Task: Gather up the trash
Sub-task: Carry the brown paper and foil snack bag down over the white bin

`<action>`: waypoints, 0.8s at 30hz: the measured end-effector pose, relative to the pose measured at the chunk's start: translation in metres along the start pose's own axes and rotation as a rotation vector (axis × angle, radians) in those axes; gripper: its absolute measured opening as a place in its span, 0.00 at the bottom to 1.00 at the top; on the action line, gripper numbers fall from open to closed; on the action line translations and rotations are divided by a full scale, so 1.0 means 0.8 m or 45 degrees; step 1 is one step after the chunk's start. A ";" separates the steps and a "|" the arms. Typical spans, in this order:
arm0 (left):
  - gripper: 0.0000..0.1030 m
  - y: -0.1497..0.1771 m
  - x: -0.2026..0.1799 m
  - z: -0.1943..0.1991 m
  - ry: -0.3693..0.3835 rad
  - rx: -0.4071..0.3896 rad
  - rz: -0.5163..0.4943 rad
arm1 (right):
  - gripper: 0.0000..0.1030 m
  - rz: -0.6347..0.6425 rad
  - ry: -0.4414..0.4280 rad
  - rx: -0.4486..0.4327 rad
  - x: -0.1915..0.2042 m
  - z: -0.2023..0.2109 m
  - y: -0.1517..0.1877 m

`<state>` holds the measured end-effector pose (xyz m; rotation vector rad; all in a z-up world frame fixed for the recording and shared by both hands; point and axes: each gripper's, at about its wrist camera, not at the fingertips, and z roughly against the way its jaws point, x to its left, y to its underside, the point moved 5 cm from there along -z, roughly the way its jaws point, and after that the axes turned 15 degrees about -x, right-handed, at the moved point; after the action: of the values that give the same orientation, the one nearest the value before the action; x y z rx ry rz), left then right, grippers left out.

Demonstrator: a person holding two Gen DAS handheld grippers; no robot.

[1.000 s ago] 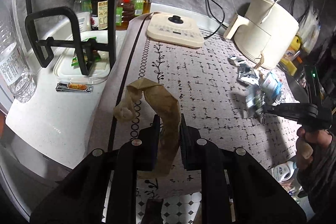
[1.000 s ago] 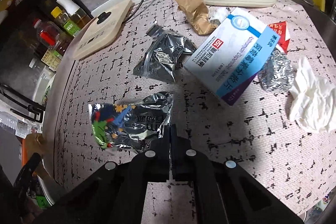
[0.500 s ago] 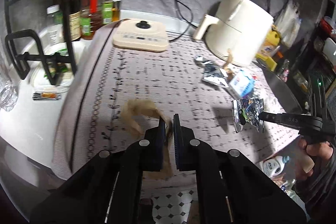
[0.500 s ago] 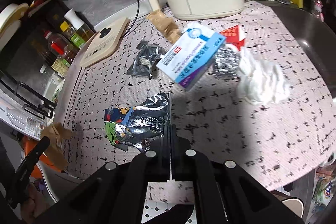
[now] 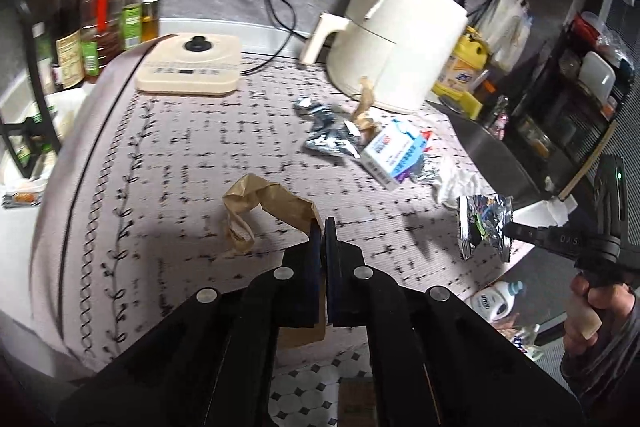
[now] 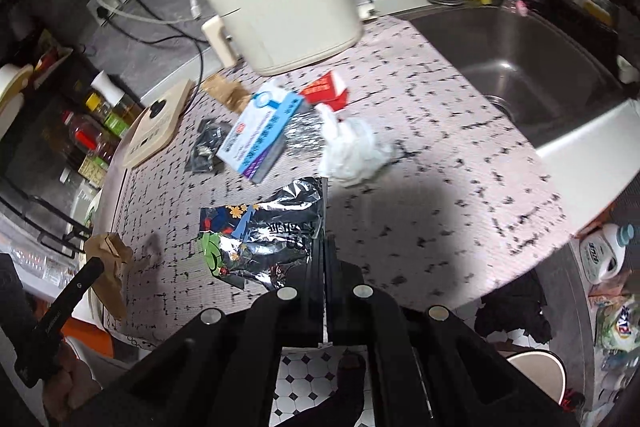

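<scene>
My left gripper (image 5: 323, 227) is shut on a crumpled brown paper strip (image 5: 264, 201) and holds it above the patterned counter mat (image 5: 192, 163). The strip also shows in the right wrist view (image 6: 110, 259). My right gripper (image 6: 323, 247) is shut on a shiny foil snack wrapper (image 6: 260, 231) and holds it above the mat's front edge; the wrapper also shows in the left wrist view (image 5: 482, 223). On the mat lie a blue-and-white box (image 6: 260, 133), a white tissue (image 6: 354, 153), a red carton (image 6: 326, 93), a dark foil bag (image 6: 208, 147) and brown paper (image 6: 226, 93).
A cream air fryer (image 5: 394, 39) stands at the back, a flat cream appliance (image 5: 190, 65) to its left, and bottles (image 5: 104, 15) at the far left. A steel sink (image 6: 532, 75) lies right of the mat. Tiled floor (image 6: 304, 375) shows below the counter edge.
Both grippers have risen and pulled back from the counter with their pieces of trash. The left jaws closed tight on the brown paper strip.
</scene>
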<state>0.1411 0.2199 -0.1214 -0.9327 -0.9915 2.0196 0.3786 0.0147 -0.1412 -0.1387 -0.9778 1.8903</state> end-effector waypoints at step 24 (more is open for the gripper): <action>0.03 0.124 -0.299 -0.044 0.539 0.286 -0.306 | 0.02 -0.392 0.416 -0.024 -0.264 0.177 0.133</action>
<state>0.2643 -0.0087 -0.1507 -1.0095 -0.5985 1.6041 0.3473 -0.2561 -0.1817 -0.2820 -0.7463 1.5186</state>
